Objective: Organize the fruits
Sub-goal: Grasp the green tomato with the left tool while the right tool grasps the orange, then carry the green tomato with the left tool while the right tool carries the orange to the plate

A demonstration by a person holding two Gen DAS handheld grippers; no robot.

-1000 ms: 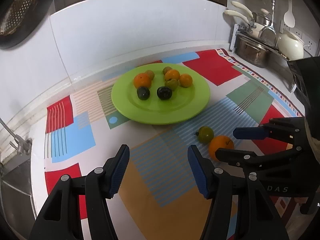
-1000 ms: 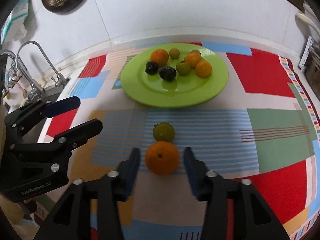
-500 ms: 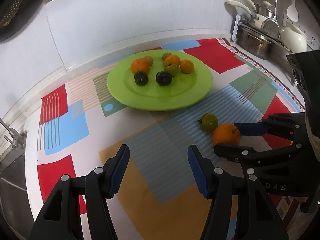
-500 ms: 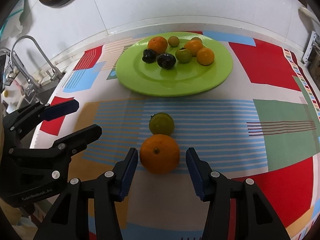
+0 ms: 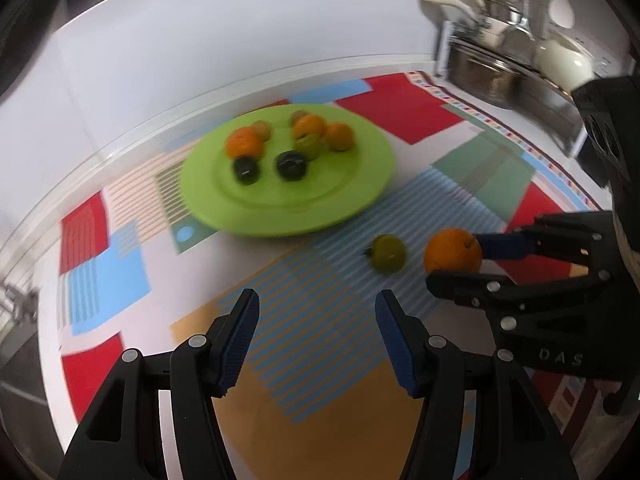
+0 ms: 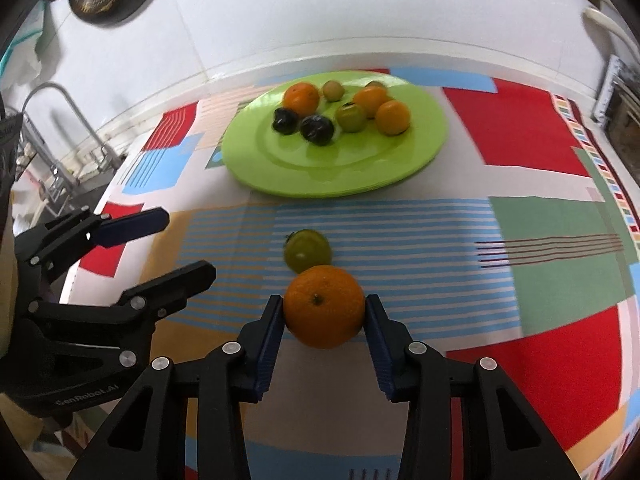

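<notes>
An orange (image 6: 324, 306) lies on the patterned cloth, and my right gripper (image 6: 325, 312) is closing on it, both blue pads pressed against its sides. The left wrist view shows the same orange (image 5: 452, 250) between the right gripper's fingers (image 5: 500, 246). Just beyond it sits a green fruit (image 6: 307, 250) (image 5: 387, 253), loose on the cloth. A lime-green plate (image 6: 424, 140) (image 5: 360, 200) farther back holds several oranges, green fruits and two dark fruits. My left gripper (image 5: 316, 338) hovers open over the striped cloth with nothing between its fingers.
A colourful patchwork cloth (image 6: 540, 240) covers the counter. A tap and sink (image 6: 60, 152) lie at the left. Steel pots, a white kettle and hanging utensils (image 5: 520, 60) stand at the right rear. A white wall backs the counter.
My right gripper has closed its pads onto the orange, which had sat loose between them. The left gripper has stayed open, its view shifting a little.
</notes>
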